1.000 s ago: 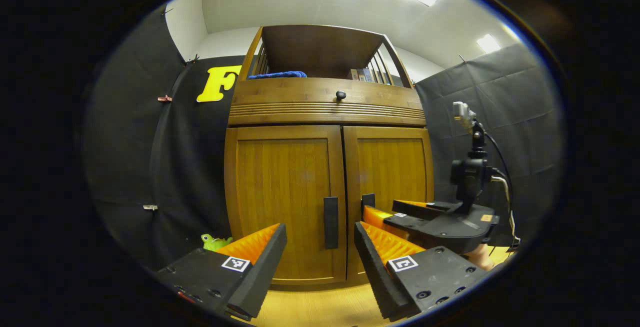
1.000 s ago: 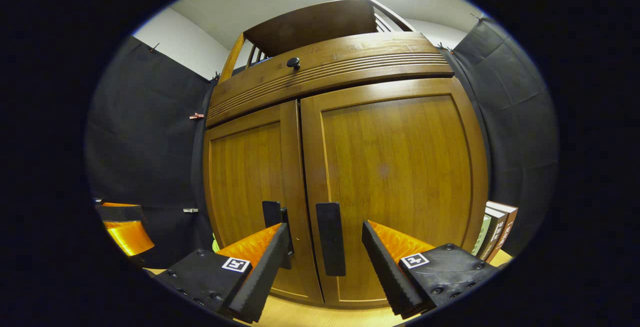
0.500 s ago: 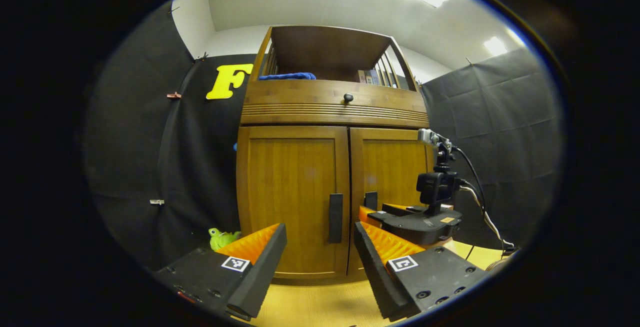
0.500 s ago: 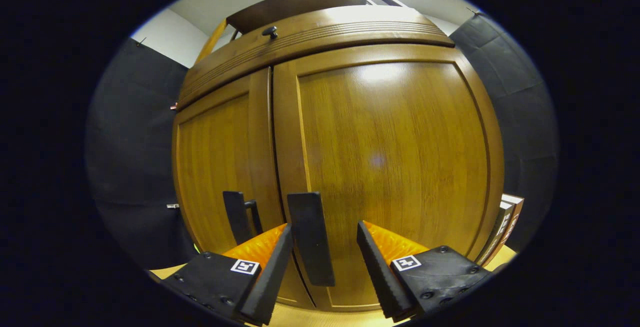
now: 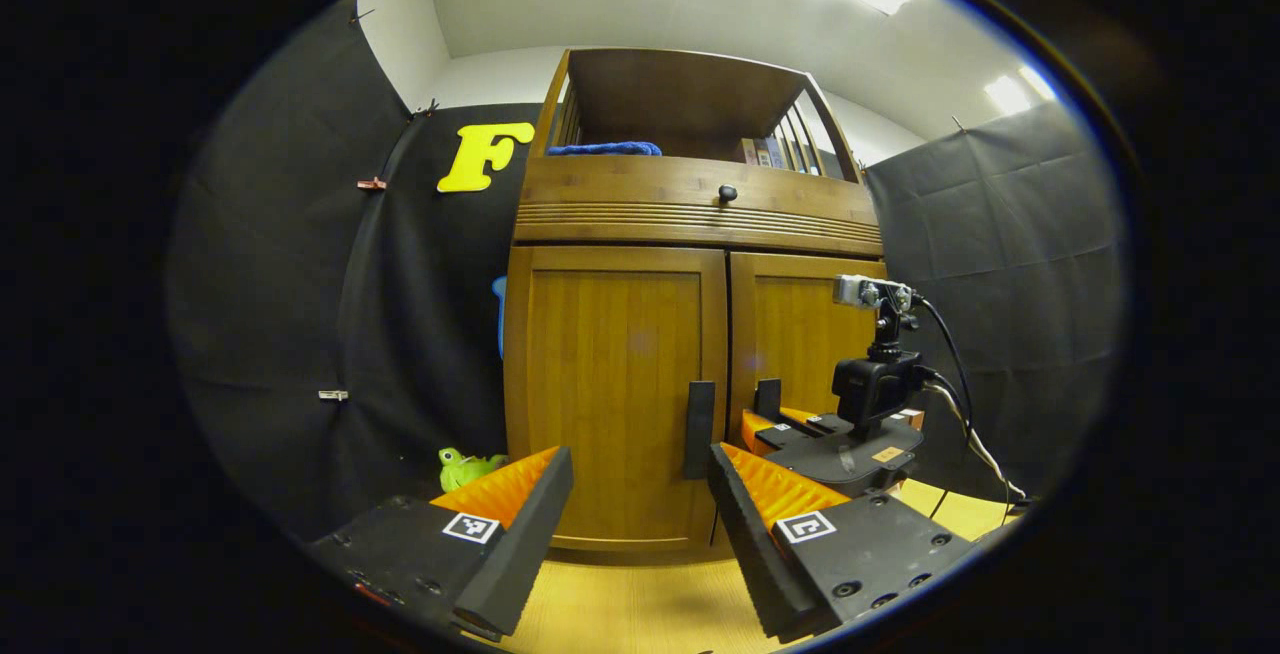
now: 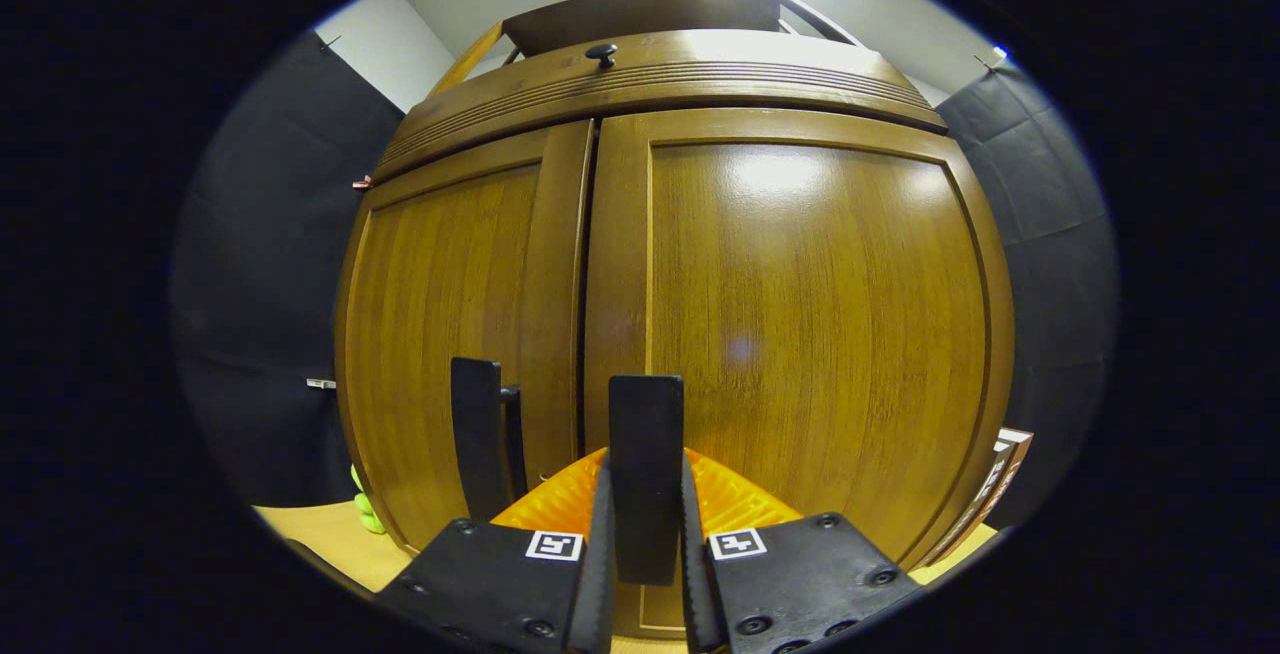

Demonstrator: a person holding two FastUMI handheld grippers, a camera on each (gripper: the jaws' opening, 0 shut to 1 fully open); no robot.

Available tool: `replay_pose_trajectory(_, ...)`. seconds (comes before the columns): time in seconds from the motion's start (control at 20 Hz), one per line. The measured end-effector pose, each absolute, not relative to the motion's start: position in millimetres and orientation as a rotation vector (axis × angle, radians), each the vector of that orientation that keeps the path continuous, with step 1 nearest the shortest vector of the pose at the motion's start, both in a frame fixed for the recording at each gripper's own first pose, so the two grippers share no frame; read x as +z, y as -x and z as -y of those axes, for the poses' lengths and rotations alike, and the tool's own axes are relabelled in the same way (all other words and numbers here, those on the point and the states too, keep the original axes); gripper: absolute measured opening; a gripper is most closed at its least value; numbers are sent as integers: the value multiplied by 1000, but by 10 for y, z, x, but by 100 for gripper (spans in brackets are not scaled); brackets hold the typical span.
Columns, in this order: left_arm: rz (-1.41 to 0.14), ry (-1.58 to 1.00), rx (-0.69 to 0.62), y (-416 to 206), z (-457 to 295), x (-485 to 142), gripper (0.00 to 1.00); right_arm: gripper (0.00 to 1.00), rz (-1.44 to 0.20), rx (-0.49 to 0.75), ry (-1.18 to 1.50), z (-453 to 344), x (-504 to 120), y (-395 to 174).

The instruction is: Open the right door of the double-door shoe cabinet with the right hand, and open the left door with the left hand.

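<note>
A wooden shoe cabinet (image 5: 690,224) stands ahead with both doors closed. In the right gripper view the right door (image 6: 810,334) has a dark vertical handle (image 6: 646,454), and my right gripper (image 6: 646,544) is shut on it, both fingers pressing its sides. The left door (image 6: 450,334) carries its own dark handle (image 6: 477,444) just to the left. In the left gripper view my left gripper (image 5: 640,504) is open, a short way back from the left door (image 5: 620,394) and its handle (image 5: 699,414). The right gripper (image 5: 775,424) is seen there at the right handle.
A green toy (image 5: 465,467) lies on the wooden floor (image 5: 640,604) at the cabinet's left foot. Books (image 6: 1005,464) stand right of the cabinet. A drawer with a round knob (image 5: 727,193) sits above the doors, under an open shelf holding a blue cloth (image 5: 605,148).
My right gripper moved in and closed on the right door's handle. My left gripper drew back and shifted left, so the cabinet looks smaller and further right.
</note>
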State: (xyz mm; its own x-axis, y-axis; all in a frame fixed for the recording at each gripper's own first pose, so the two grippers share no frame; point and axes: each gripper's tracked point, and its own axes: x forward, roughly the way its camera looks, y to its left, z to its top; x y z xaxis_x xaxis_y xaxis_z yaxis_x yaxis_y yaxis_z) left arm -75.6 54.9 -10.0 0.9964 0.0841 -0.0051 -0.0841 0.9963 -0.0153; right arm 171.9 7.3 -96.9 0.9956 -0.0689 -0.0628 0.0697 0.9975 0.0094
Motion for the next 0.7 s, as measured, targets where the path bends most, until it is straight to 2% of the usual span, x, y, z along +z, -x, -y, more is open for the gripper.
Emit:
replay_pose_trajectory(0.05,-4,22,86,756,-557,-95,86,20,-66,-65,-10,-77,-992,-1770)
replay_pose_trajectory(0.1,-4,27,85,755,-560,-106,86,23,-72,-61,-10,-79,-987,-1729)
replay_pose_trajectory(0.15,-5,31,84,754,-564,-107,86,20,-79,-57,-10,-85,-995,-1726)
replay_pose_trajectory(0.2,-8,32,86,753,-578,-115,86,23,-83,-53,-2,-93,-991,-1711)
replay_pose_trajectory(0.25,-11,31,90,752,-594,-126,86,20,-84,-47,6,-90,-988,-1711)
replay_pose_trajectory(0.55,-31,44,83,795,-579,-182,86,24,-107,0,18,-138,-903,-1471)
replay_pose_trajectory(0.7,-26,57,66,800,-545,-195,86,21,-118,21,23,-140,-888,-1264)
